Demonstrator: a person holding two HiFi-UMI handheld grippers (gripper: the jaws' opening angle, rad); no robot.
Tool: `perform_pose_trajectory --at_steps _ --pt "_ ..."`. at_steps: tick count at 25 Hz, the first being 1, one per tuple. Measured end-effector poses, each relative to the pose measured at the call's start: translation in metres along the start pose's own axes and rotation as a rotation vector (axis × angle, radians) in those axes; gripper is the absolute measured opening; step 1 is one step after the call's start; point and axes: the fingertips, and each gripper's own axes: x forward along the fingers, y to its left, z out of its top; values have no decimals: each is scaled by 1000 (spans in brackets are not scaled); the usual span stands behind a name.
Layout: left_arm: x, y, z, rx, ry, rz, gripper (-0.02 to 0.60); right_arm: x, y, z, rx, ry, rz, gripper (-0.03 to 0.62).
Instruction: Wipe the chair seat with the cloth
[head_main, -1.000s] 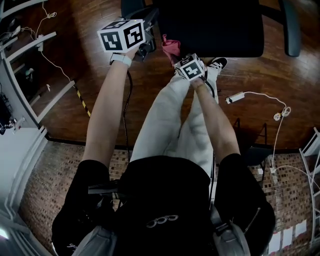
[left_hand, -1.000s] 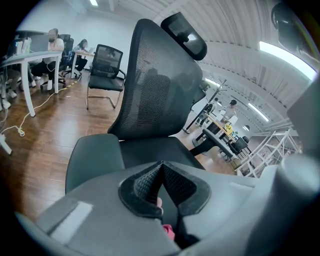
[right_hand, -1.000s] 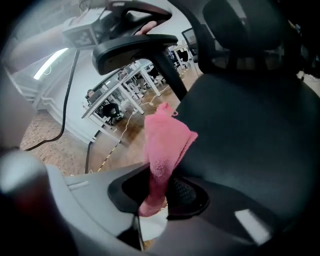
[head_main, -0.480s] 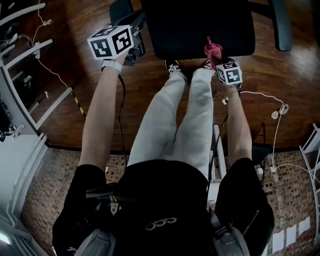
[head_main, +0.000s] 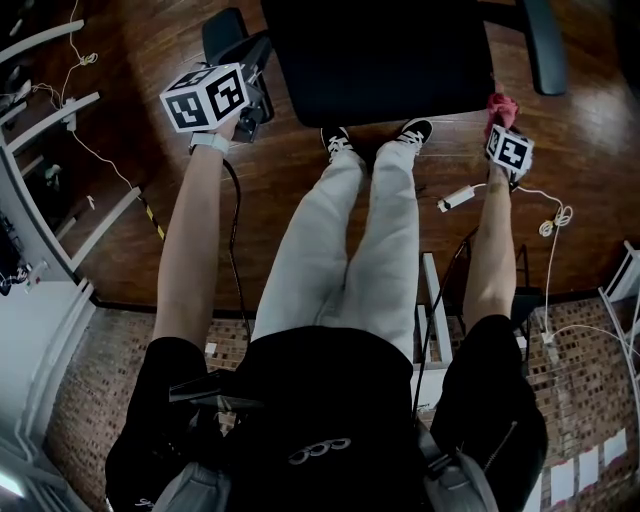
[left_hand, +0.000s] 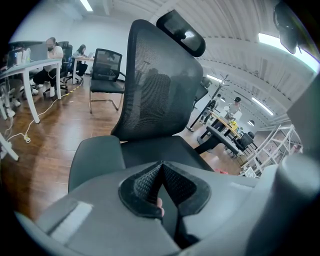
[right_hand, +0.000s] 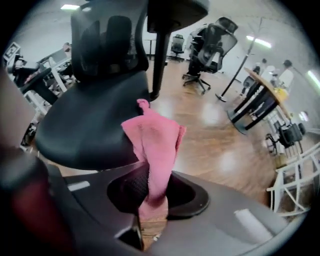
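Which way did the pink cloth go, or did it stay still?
Yes, it moved. The cloth, in the right gripper, went rightward along the chair seat's front edge, from its left corner to its right corner.

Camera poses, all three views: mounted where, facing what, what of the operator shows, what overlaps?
Left gripper view: rides the left tongs, shut and empty, facing the chair seat and mesh back.
Right gripper view: rides the right tongs, shut on the pink cloth; seat to its left, floor beyond.
Head view: on the head, steeply down; arms, legs, shoes show.
Shared: all see the seat; head and right gripper views see the cloth.
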Motion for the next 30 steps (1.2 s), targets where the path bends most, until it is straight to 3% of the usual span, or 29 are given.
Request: perform_pose_trajectory --at_steps 2,5,14,17,25,30 --pt "0 0 0 0 -2 1 -6 -3 -13 1 43 -3 -53 77" --pt "1 0 -2 -5 -1 0 -6 2 9 -1 -8 -6 -11 77" --pt "2 2 -3 1 -6 2 -6 -2 184 -21 -244 28 175 75" --pt "3 -1 1 13 -17 3 -6 -12 245 -31 -278 28 272 75" --pt "2 -3 0 14 -33 -17 -6 -56 422 -43 -488 -9 578 75" --pt "0 -4 4 33 -53 -24 -6 -86 489 -31 -524 -64 762 75"
